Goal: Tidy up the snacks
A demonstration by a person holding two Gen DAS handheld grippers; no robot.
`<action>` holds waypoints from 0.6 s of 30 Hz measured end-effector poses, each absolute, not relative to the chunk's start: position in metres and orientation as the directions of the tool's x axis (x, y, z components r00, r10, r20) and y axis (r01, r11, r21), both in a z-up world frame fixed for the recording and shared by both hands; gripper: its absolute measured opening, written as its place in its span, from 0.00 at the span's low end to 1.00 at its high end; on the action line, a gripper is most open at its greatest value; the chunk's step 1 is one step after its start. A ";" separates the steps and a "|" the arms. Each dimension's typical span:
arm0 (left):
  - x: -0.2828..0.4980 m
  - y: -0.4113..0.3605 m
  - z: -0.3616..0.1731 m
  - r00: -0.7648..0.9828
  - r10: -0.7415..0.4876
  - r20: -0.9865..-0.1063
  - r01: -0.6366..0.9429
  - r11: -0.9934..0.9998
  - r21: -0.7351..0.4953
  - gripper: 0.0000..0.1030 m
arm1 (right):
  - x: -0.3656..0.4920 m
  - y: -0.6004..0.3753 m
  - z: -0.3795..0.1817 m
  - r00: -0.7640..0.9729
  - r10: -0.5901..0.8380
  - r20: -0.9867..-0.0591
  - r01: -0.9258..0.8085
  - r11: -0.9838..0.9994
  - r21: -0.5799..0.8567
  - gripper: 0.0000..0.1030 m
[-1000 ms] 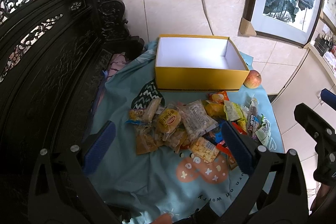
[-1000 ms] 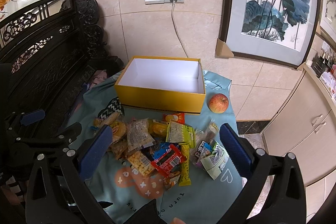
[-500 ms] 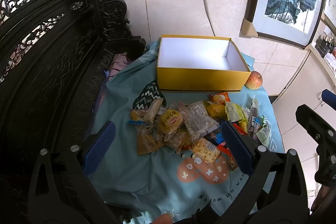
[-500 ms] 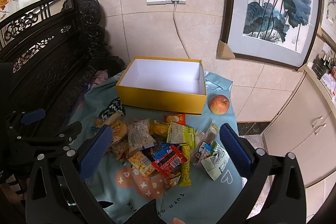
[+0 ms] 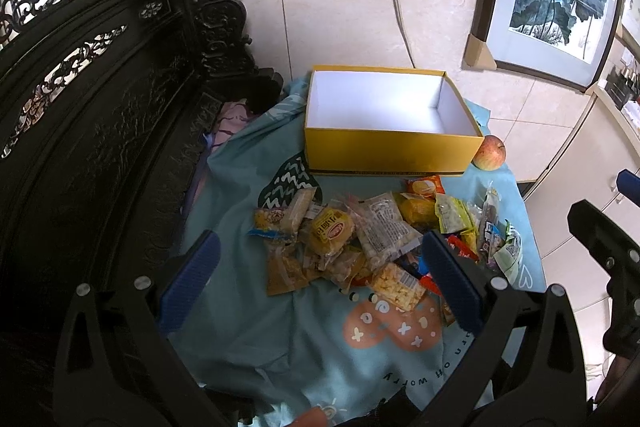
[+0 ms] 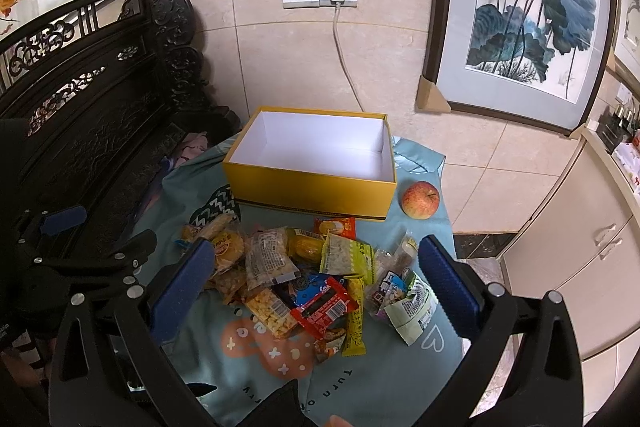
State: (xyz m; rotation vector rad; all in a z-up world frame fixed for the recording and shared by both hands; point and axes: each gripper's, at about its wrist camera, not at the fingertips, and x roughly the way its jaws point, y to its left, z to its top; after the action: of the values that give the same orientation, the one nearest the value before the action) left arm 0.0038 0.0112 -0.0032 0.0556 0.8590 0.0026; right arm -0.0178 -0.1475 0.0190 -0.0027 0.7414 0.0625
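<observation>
Snack pile [image 6: 296, 275] lies just in front of the yellow box [image 6: 308, 193]; both hand-held grippers, left [image 5: 320, 283] and right [image 6: 312, 291], hang spread wide above it, empty

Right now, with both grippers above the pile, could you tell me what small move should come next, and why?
I would probably lower the right gripper onto the red packet at the top of the snack pile. Both grippers are open and hold nothing, the yellow box behind the pile is empty, and that packet lies between the right gripper's fingers, uncovered. The left gripper could wait.
</observation>
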 end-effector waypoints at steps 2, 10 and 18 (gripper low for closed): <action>0.004 0.011 -0.004 0.653 0.024 -0.757 0.021 0.999 0.050 0.98 | -0.017 -0.147 0.018 0.735 0.056 -0.675 -0.059 0.998 0.019 0.99; 0.004 0.011 -0.006 0.650 0.024 -0.759 0.016 0.999 0.046 0.98 | -0.016 -0.146 0.015 0.734 0.057 -0.677 -0.061 0.998 0.019 0.99; 0.004 0.014 -0.008 0.648 0.023 -0.761 0.012 0.999 0.041 0.98 | -0.017 -0.143 0.012 0.732 0.061 -0.678 -0.068 0.998 0.016 0.99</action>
State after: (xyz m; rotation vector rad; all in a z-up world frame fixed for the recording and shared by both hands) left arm 0.0042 0.0140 -0.0075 0.0436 0.8654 0.0061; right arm -0.0170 -0.1433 0.0116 -0.0101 0.7455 0.0709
